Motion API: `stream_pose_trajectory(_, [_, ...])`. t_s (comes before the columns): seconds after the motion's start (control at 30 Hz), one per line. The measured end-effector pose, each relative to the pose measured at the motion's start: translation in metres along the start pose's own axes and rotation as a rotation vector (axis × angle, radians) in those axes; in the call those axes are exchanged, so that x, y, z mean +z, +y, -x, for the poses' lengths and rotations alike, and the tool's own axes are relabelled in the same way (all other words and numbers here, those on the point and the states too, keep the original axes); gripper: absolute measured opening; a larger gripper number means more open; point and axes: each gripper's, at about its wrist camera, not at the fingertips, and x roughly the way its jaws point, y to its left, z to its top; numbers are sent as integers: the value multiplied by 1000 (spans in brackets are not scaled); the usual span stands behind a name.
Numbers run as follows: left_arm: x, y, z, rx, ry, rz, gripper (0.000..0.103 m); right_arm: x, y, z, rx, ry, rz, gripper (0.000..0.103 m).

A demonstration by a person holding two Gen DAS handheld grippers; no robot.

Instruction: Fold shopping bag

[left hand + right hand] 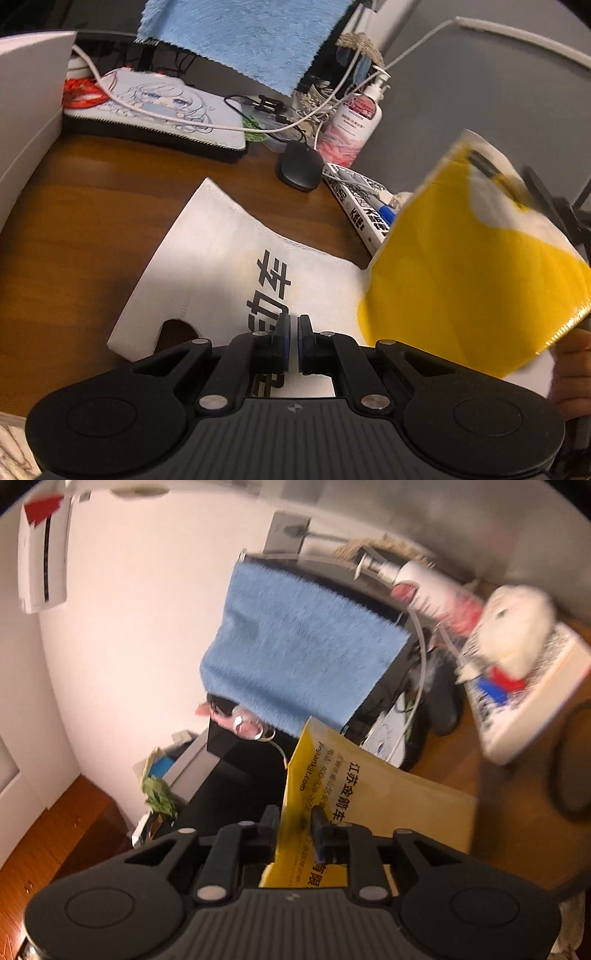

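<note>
- Down in the left wrist view, the left gripper (293, 341) hangs low over the shopping bag (236, 266), whose white half lies flat on the wooden desk (74, 206).
- Its jaws are drawn almost together with only a thin slit between the blue pads, and whether they pinch the fabric beneath I cannot tell.
- Black printed characters run across the white panel, and a cut-out handle hole shows at the bag's near-left edge.
- At the right, the bag's yellow part is lifted clear of the desk and blurred — it tilts over toward the white half, with a hand (572, 369) partly visible under its lower corner.
- Behind the bag lie a black mouse (300, 166), a book (364, 206) with a blue pen on it, a pump bottle (352, 125) and a mouse pad (162, 107) with a drawn face; a blue towel (247, 37) hangs above.
- Turning to the right wrist view, the right gripper (297, 834) is clenched on the yellow edge of the shopping bag (369, 797), which stands up between the two fingers with black print on it.
- Beyond it the same blue towel (295, 657) drapes over a dark monitor, the pump bottle (432, 587) sits to the right, and a white plush toy (517, 627) rests on the book (532, 701).
- Much of this view is motion-blurred.
</note>
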Motion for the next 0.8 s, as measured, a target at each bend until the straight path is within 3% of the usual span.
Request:
stream_pose_trajectory(0.13, [1, 6, 0, -11, 1, 37, 4, -4, -4, -33, -10, 40, -11, 43])
stream_pose_trajectory(0.23, [1, 10, 0, -23, 0, 58, 4, -10, -12, -53, -18, 72, -26, 51])
stream_pose_trajectory(0.47, [-1, 14, 1, -38, -8, 88, 4, -21, -36, -69, -29, 72, -105, 84])
stream_pose_trajectory(0.8, [0, 23, 2, -54, -5, 160, 3, -32, -60, -62, 6, 58, -229, 91])
